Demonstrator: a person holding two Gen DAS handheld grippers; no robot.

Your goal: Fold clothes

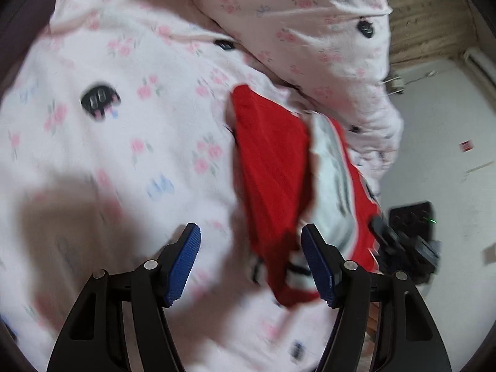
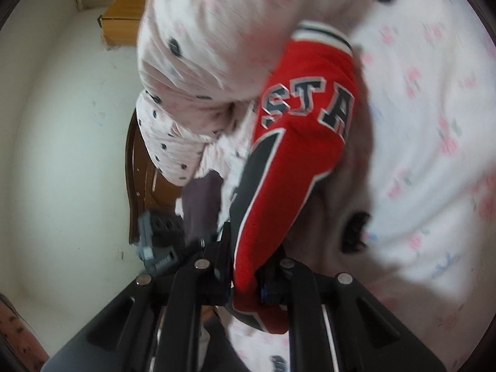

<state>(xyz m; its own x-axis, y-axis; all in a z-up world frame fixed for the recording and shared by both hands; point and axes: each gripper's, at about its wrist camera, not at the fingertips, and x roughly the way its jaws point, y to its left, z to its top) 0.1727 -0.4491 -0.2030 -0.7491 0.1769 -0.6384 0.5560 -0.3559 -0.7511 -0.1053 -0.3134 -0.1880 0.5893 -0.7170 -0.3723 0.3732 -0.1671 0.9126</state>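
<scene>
**Desk:** Where is the garment?

**Me:** The red knit sweater with black-and-white lettering [image 2: 297, 142] lies on the bed, on the pale pink floral bedsheet printed with black cat faces [image 1: 124, 142], just below the rumpled pink quilt of the same print [image 1: 303, 31].

**Desk:** And your right hand-held gripper [image 2: 246, 282]?

**Me:** Clamped on the sweater's near edge; the red fabric is pinched between the two jaws.

**Desk:** The left hand-held gripper [image 1: 251, 263]?

**Me:** Its blue ribbed pads [image 1: 183, 266] stand apart over the sweater's lower corner. The cloth lies between them, and neither pad presses on it. My right hand-held gripper shows at the sweater's far side.
</scene>
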